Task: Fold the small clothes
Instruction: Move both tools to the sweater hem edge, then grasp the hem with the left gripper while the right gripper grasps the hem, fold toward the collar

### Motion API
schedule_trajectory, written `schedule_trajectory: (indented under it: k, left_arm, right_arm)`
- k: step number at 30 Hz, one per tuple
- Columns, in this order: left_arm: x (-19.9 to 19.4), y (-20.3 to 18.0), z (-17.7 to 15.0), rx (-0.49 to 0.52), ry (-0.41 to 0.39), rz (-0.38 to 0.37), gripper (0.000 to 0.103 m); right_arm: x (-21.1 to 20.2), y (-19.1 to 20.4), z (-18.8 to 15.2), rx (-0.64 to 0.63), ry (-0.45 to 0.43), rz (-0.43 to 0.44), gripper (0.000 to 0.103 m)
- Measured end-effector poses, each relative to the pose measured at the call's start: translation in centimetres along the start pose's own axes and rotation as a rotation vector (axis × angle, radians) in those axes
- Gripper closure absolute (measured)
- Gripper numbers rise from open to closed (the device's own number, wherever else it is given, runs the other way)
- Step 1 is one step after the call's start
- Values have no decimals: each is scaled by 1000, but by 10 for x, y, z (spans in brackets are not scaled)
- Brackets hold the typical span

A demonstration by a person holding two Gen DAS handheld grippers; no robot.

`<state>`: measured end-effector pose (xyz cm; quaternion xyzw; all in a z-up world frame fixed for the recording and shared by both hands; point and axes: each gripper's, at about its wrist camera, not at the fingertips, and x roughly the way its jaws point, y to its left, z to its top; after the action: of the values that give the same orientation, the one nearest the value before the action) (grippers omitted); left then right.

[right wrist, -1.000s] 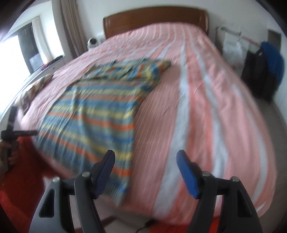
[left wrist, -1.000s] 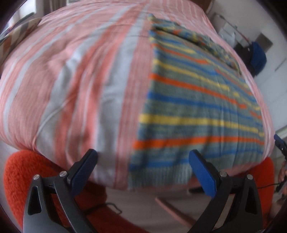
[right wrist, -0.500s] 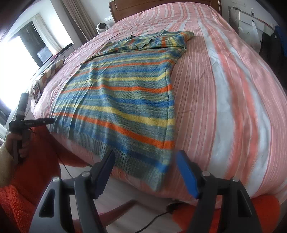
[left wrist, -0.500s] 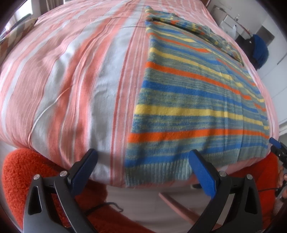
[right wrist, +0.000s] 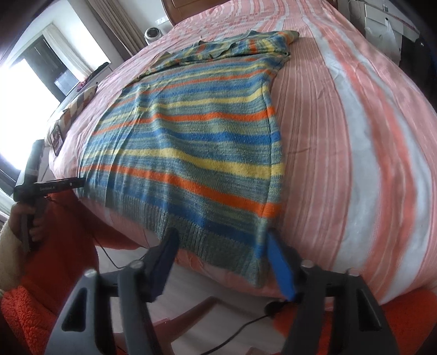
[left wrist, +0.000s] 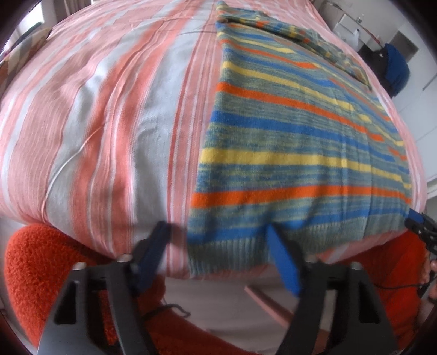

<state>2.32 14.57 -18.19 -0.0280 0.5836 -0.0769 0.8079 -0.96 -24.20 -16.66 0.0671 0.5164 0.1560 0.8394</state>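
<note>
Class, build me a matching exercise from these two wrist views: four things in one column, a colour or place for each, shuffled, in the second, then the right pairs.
Things
1. striped sweater
2. bedsheet
3. headboard
4. sweater's ribbed hem

Descriptions
A. wooden, at the bed's far end
B. pink and white stripes
C. hangs over the bed's near edge
D. blue, yellow and orange bands, spread flat

Pairs: 1-D, 2-B, 3-A, 4-C
</note>
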Motion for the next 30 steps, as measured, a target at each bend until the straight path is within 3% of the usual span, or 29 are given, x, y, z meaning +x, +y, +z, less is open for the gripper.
schedule_trajectory:
  k: [2,4,5,7,12,18,23,30]
  left_arm:
    - [0,-2,-1,9,11,-6,57]
    - [2,-4,-1,17,23,-13,72]
    - [2,-5,-2,22,29,-18,87]
    - [1,-5,-1,18,38,-39,95]
    - [-18,0,-1,-28,17,-147,98]
    - [-59,8,24,-89,-112,-308,98]
    - [-70,15,86,-139,-268,-339,98]
    - [-43,17,205,-171,-313,-316,98]
  right_arm:
    - [2,0,1,-2,12,-19,58]
    - [4,-3,1,9,21,-31,80]
    - [4,-5,1,15,24,-35,99]
    - [2,-10,1,38,26,-28,99]
    - [-16,-16,5,88,-16,30,99]
    - [-47,-24,26,155,-124,139,99]
    - [-58,-38,73,184,-228,156,99]
    - [-47,-68,186,186,-355,103,99]
